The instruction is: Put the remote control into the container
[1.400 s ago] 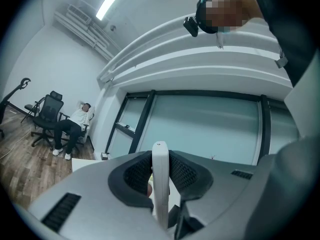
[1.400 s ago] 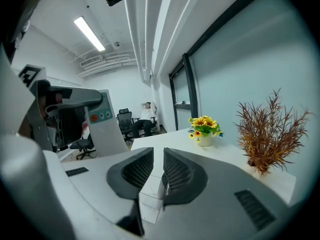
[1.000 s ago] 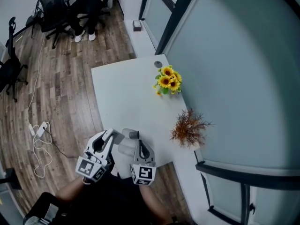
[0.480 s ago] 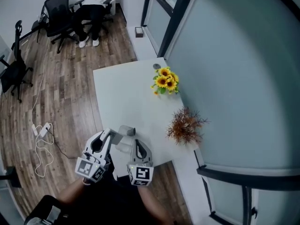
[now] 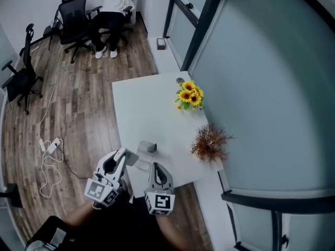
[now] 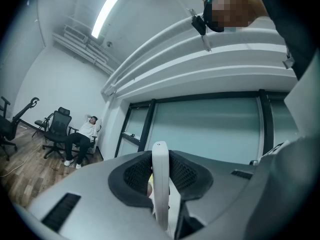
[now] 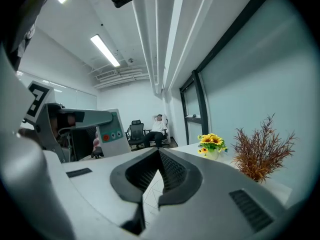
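Slim white remote control (image 6: pixel 160 194), edge-on in left gripper (image 6: pixel 160 156), ribbed black pads (image 6: pixel 131 176)

one remote control (image 6: pixel 160 176), two plants (image 5: pixel 189 95) (image 5: pixel 209 143)

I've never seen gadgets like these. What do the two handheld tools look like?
Both the left tool and right tool are light grey, smooth shells tapering to a wedge. Their pads are black and ribbed. Each carries a white cube printed with black square markers at the rear.
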